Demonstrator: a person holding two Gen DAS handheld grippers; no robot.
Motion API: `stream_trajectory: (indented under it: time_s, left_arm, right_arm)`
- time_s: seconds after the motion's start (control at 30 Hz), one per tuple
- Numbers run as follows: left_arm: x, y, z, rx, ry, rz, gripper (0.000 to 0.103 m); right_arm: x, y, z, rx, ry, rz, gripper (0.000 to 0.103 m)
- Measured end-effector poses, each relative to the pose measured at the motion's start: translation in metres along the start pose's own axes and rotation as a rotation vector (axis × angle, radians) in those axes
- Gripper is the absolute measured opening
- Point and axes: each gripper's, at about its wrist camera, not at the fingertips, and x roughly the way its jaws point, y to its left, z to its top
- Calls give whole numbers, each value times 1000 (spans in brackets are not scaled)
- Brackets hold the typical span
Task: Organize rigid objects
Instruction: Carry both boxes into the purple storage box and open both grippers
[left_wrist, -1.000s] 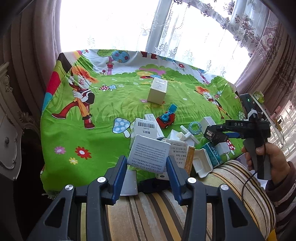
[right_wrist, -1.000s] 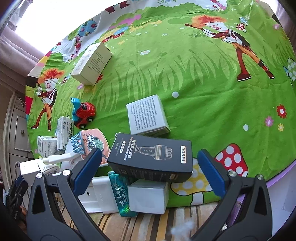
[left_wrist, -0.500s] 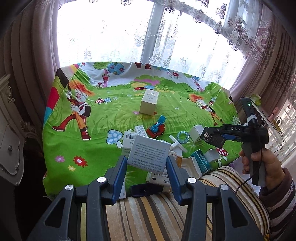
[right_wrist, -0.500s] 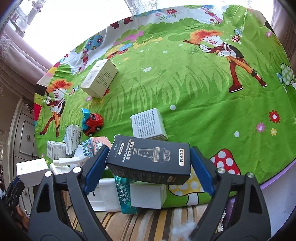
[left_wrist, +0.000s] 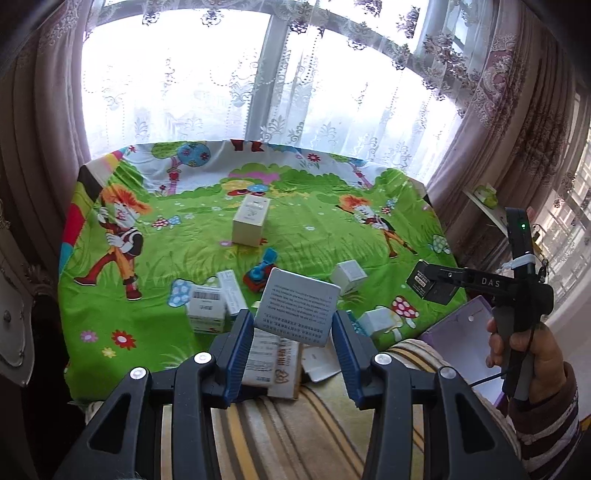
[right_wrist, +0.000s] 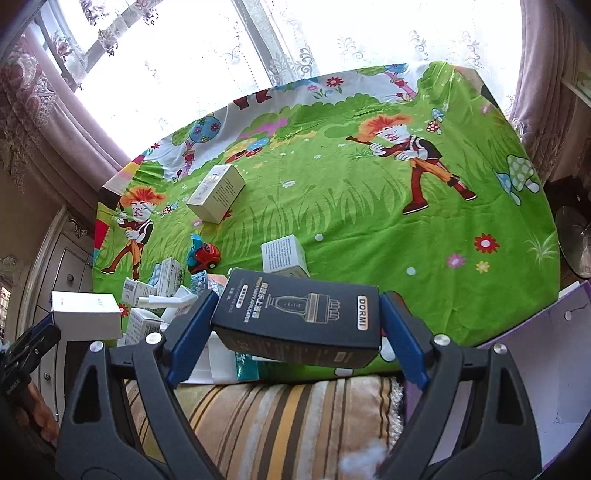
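Right wrist: rectangular matte-black carton (right_wrist: 299, 319).

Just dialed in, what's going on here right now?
A person is sorting small boxes on the cartoon bedsheet. The left tongs grip a white printed box; the right tongs grip a black DORMI box. Both are lifted clear of the pile of boxes at the near edge.

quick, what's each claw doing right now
Left claw: shut on the white printed box.
Right claw: shut on the black DORMI box.
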Motion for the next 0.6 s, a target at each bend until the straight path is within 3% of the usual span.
stream_trajectory:
  time_s: [0.33,0.6]
  left_arm:
    - [39,-88,-11,37,121,-289,45]
    - [78,-160,-33,64,261,-452,45]
  right_arm:
    - [-38,-62,-49,63,-8,-120,89]
    - [-61,-109,-92,138,6,-197,89]
